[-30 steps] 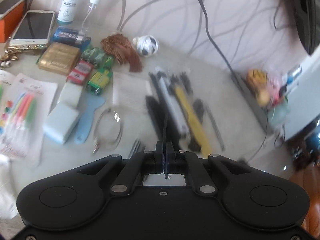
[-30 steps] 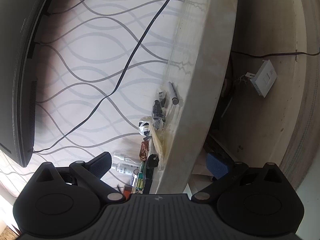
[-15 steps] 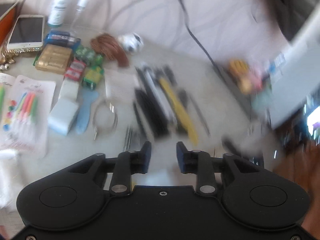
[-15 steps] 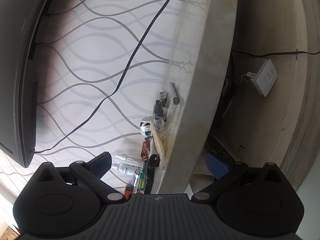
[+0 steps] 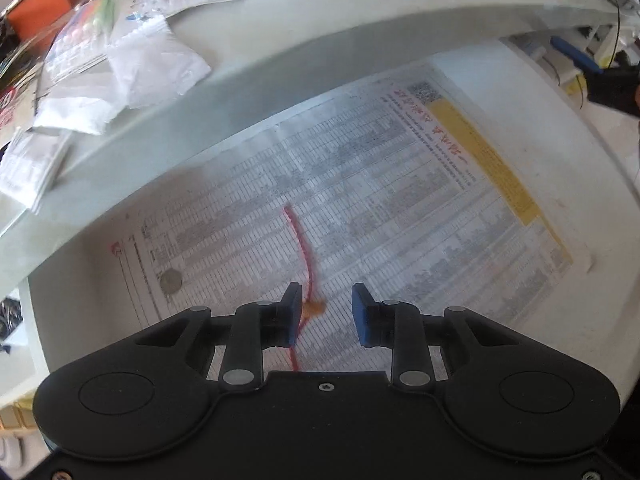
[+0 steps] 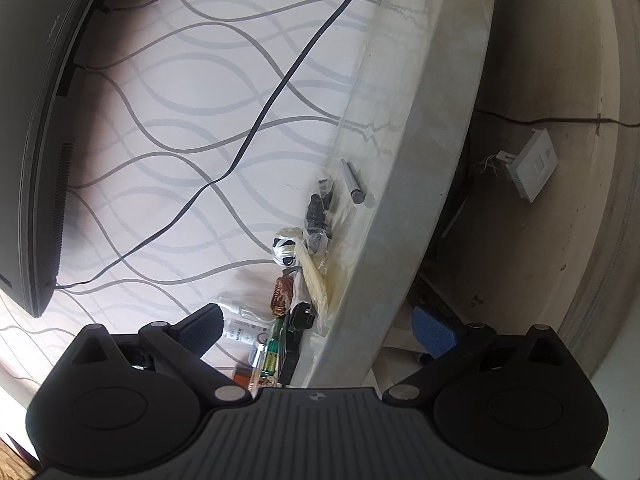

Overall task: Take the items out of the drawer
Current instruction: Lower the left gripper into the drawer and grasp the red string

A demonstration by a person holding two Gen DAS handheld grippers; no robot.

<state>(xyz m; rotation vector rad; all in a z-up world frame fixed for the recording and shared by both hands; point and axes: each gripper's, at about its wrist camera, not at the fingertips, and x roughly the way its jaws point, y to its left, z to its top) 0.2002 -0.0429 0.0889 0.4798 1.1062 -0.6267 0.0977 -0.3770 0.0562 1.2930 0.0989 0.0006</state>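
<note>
Left gripper [image 5: 325,309] jaws closing, nothing clamped; red cord [image 5: 303,249] lies beside left pad (off-centre). Risk: pads skid on newspaper liner [image 5: 400,200], missing cord. Right gripper [image 6: 318,330] jaws wide apart.

Open drawer [image 5: 532,92], white-walled, pulled out from under the pale countertop edge. Floor lined with a printed newspaper sheet [image 5: 380,200], yellow band along its right side. Red twisted string [image 5: 301,240] lying along the middle of the sheet, running toward the near edge, small orange knot at its near end. Round coin [image 5: 171,281] flat near the sheet's left edge.
</note>
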